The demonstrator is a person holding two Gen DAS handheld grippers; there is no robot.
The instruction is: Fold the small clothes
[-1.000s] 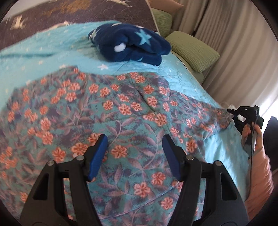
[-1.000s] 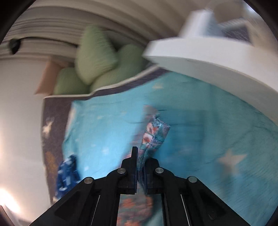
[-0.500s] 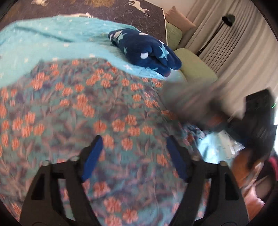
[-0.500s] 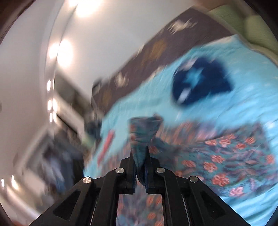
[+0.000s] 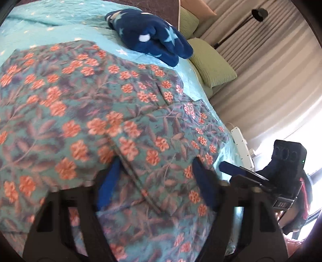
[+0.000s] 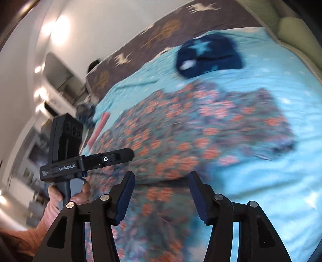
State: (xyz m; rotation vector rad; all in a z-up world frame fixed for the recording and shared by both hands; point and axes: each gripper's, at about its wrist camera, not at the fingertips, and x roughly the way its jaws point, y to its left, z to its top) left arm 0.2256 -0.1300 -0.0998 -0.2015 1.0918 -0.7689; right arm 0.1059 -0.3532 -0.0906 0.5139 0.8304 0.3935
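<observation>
R tongs [image 6: 161, 193] just opening, jaws wide, empty: floral teal cotton garment [image 5: 104, 112] dropped ahead, fold laid; L tongs [image 5: 155, 185] narrowing over cloth, grip unclear.

Bed [image 5: 60, 30], turquoise star quilt — floral garment [image 5: 100, 112] spread flat, navy star blanket [image 5: 153, 38] beyond.

Count: one teal cotton garment with orange flowers [image 5: 104, 112], spread flat near, and one folded navy fleece piece with pale stars [image 5: 149, 38] far behind it, both on one turquoise star-print quilt [image 5: 60, 30]. Two green ribbed cushions [image 5: 211, 64] far right, plus one tan cushion [image 5: 201, 8] behind them; one black floor lamp [image 5: 259, 14], one white power strip [image 5: 241, 147]. Two black handheld grippers with blue pads, the left gripper [image 5: 155, 181] and the right gripper [image 6: 161, 193].
</observation>
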